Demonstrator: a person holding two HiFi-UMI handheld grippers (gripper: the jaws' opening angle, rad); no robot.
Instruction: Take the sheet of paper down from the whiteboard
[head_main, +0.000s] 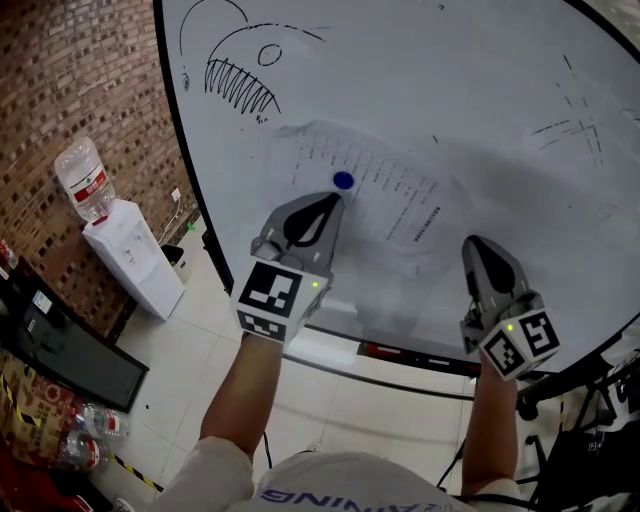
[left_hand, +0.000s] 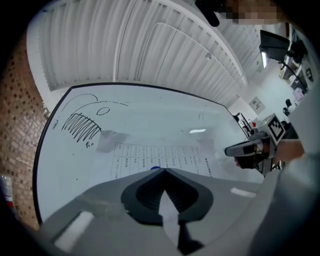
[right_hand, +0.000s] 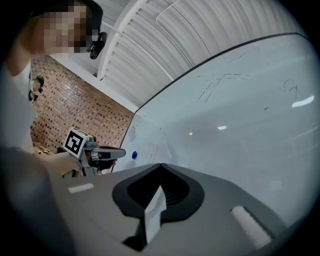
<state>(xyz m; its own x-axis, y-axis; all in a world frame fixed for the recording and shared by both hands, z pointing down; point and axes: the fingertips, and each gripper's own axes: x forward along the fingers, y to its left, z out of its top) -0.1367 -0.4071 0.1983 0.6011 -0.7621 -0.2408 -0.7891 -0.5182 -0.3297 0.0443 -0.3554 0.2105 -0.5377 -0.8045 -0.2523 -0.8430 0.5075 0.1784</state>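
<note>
A white sheet of paper (head_main: 375, 195) printed with a table hangs on the whiteboard (head_main: 480, 90), pinned by a round blue magnet (head_main: 343, 180). My left gripper (head_main: 333, 199) is shut and empty, its tips just below the magnet and in front of the sheet. In the left gripper view the magnet (left_hand: 155, 168) peeks over the closed tips (left_hand: 164, 170), with the paper (left_hand: 150, 155) behind. My right gripper (head_main: 473, 243) is shut and empty, beside the sheet's lower right part. The right gripper view shows its closed tips (right_hand: 160, 164) facing bare board, the magnet (right_hand: 134, 155) far left.
A fish sketch (head_main: 240, 70) is drawn at the board's upper left. A water dispenser (head_main: 135, 262) with a bottle (head_main: 83, 180) stands by the brick wall (head_main: 70, 70) on the left. A pack of bottles (head_main: 75, 435) lies lower left. The board's tray (head_main: 400, 355) runs below.
</note>
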